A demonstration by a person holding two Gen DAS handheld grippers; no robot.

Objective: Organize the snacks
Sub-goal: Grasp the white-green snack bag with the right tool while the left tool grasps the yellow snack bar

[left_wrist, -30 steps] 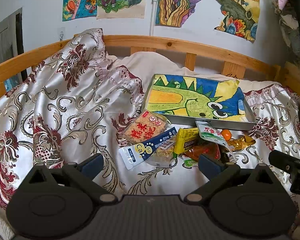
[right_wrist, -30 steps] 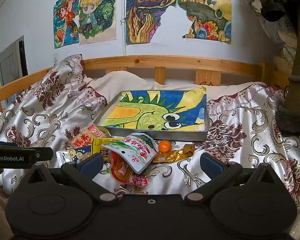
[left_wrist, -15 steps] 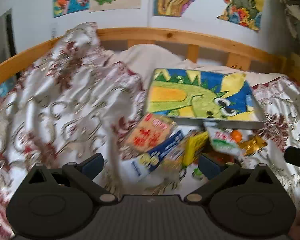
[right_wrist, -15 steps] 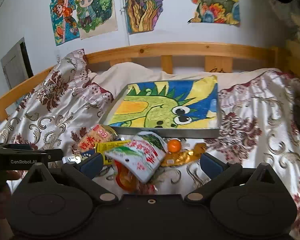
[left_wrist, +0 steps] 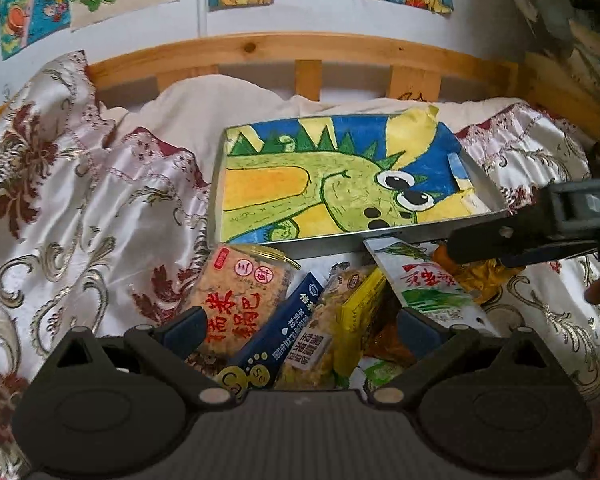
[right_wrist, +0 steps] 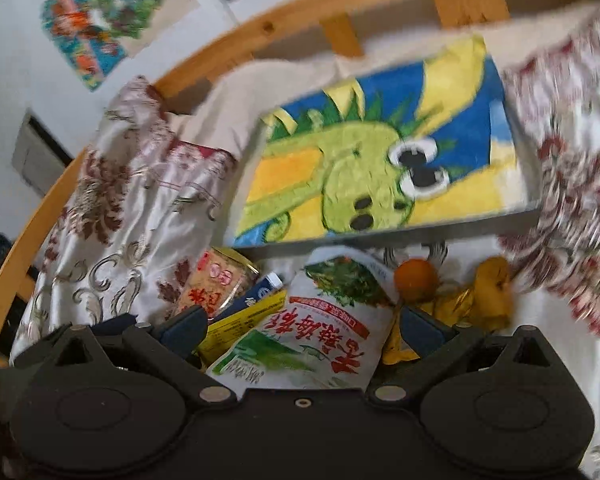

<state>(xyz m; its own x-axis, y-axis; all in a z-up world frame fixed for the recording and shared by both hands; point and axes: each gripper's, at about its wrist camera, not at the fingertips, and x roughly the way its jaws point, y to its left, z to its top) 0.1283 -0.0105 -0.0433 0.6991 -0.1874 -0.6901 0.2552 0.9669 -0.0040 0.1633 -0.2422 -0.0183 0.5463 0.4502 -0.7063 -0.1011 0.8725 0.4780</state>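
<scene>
A pile of snacks lies on the patterned bedspread in front of a metal tray [left_wrist: 332,247] lined with a green dinosaur drawing. My left gripper [left_wrist: 300,330] is open, low over the pile's left side: an orange rice-cracker pack [left_wrist: 236,300], a dark blue packet [left_wrist: 278,334] and a yellow pack [left_wrist: 358,306] lie between its fingers. My right gripper [right_wrist: 304,326] is open too, its fingers either side of a white-and-green pouch [right_wrist: 320,328]. A small orange ball [right_wrist: 416,278] and gold wrappers [right_wrist: 490,298] lie right of that pouch. The tray [right_wrist: 380,237] sits just behind.
The shiny flowered bedspread [left_wrist: 80,200] bunches up high on the left. A wooden bed rail [left_wrist: 260,48] runs along the back under wall paintings. In the left wrist view the right gripper's body [left_wrist: 540,236] reaches in from the right edge, near the tray's front corner.
Both grippers have moved forward and down onto the snack pile, which now fills the space between their fingers. The right wrist view has tilted and blurred with the motion.
</scene>
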